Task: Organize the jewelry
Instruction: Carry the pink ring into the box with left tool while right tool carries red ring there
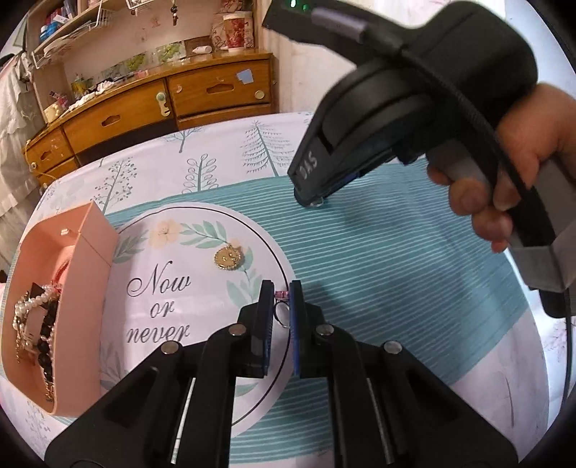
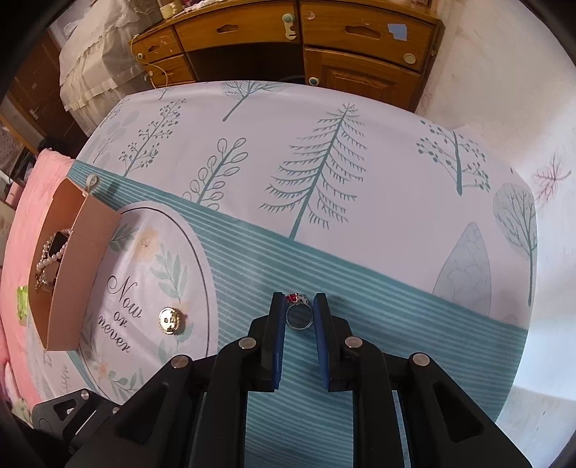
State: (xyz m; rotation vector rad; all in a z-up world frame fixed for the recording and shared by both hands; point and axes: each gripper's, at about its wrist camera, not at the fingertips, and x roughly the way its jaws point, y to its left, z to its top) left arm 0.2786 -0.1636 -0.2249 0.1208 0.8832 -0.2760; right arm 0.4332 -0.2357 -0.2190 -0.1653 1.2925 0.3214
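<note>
Pick-up step: left claw (image 1: 282, 288) grasps pink-stoned silver ring (image 1: 282, 316); right claw (image 2: 298, 298) grasps red-stoned silver ring (image 2: 298, 317); next, probably, both into the open pink card box (image 1: 84, 288).

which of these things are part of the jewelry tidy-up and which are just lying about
Job: pink-stone ring in left tool, red-stone ring in right tool, gold pendant, pink box of pearl strands.
Lying about: wooden dresser, floral cup, tablecloth.

Tablecloth (image 1: 360, 259) on bench: script "Now or never" inside printed round floral emblem (image 1: 158, 306), near left edge. Right gripper (image 1: 309, 201) housing reads "SVC", inverted.
</note>
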